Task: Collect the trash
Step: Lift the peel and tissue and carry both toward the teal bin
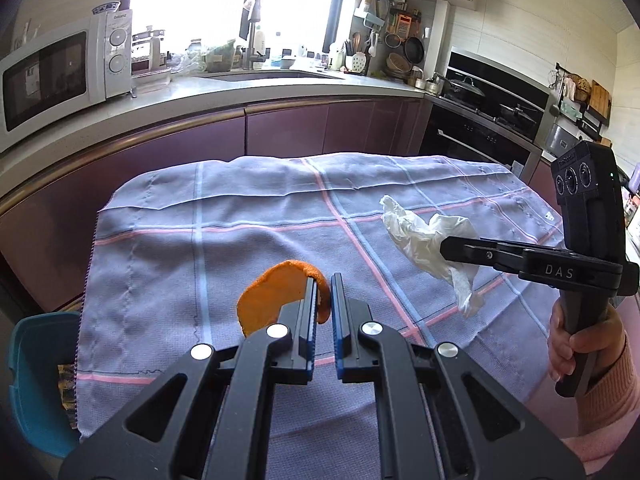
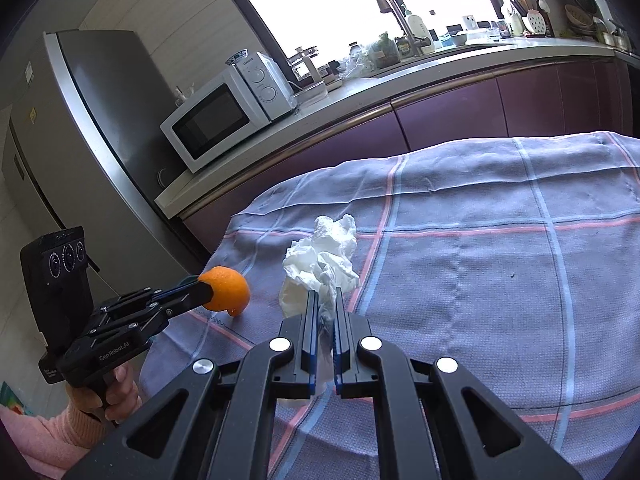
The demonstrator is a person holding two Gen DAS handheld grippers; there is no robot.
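My left gripper [image 1: 324,284] is shut on a piece of orange peel [image 1: 276,296] and holds it above the checked cloth [image 1: 248,208] on the table. In the right wrist view the left gripper [image 2: 202,290] shows at the left with the peel [image 2: 226,288] at its tips. My right gripper [image 2: 327,298] is shut on a crumpled white tissue [image 2: 320,260], lifted off the cloth [image 2: 480,260]. In the left wrist view the right gripper [image 1: 444,246] shows at the right with the tissue [image 1: 420,236] hanging from it.
A blue bin [image 1: 36,380] stands at the table's left edge, below cloth level. Purple cabinets and a counter with a microwave [image 1: 60,76] and sink run behind the table. A stove [image 1: 492,108] is at the far right, a fridge [image 2: 80,140] at the left.
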